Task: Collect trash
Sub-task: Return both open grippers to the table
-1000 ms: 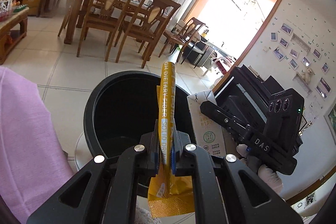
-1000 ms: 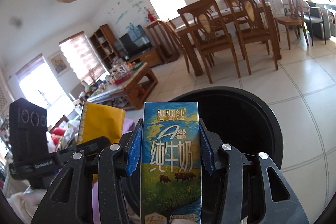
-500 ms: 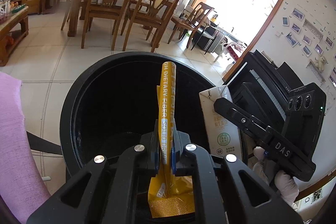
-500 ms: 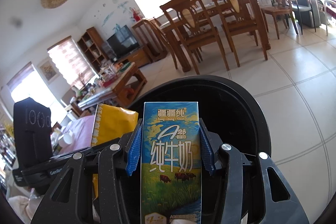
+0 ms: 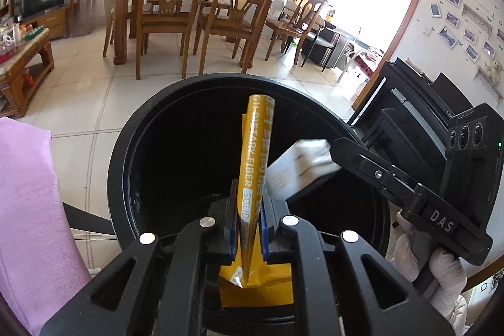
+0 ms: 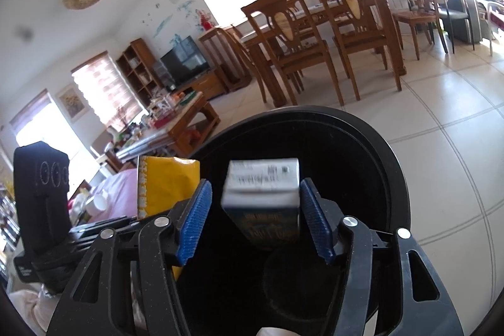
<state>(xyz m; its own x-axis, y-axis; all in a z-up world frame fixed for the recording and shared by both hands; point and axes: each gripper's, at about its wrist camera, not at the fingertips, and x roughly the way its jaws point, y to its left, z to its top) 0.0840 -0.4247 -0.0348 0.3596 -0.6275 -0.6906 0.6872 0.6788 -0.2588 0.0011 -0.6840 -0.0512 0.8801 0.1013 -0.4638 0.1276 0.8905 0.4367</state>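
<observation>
A black round trash bin (image 5: 132, 153) fills the middle of both views, with both grippers over its mouth. My left gripper (image 5: 249, 219) has its jaws opening; a yellow drink-powder packet (image 5: 256, 147) stands edge-on between the blue pads, leaning slightly, with small gaps beside it. My right gripper (image 6: 255, 188) also has its jaws opening. A milk carton (image 6: 261, 194) sits blurred and tipped forward between its pads, free of both, over the bin (image 6: 387, 166). The left wrist view shows that carton (image 5: 299, 169) beside the right finger. The packet (image 6: 167, 185) shows at the left in the right wrist view.
Beyond the bin stands a wooden dining table with chairs (image 5: 176, 5) on a tiled floor. A low wooden coffee table (image 6: 189, 122) holds clutter. Purple cloth (image 5: 28, 194) lies left of the bin, a black piano (image 5: 409, 103) to its right. A gloved hand (image 5: 441, 270) holds the right gripper.
The right pads have spread and let go of the carton, which has tipped forward and dropped lower. The left pads have parted slightly around the packet. The bin looms larger in both views.
</observation>
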